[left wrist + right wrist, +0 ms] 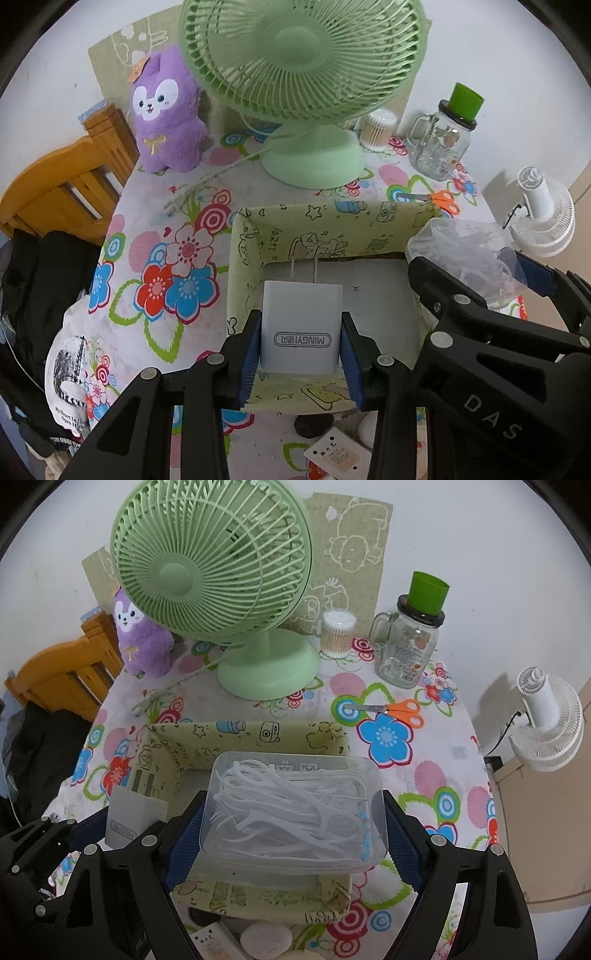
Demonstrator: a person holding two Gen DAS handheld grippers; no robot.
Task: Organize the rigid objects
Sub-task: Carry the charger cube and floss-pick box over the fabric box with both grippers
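Item: white charger (301, 325), clamped in my left tool (300, 350), prongs forward, poised over the fabric bin (332, 229) for deposit. Item: clear tub of white picks (295, 808), gripped by my right tool (293, 834) above the bin's right side, seemingly not yet resting inside. Bin sat on the bench (424, 760).

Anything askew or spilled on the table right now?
Nothing spilled. Only oddity: the green fan's cord and plug trail loose across the tablecloth. Scissors lie flat; the charger and floss-pick tub are held over the fabric bin.
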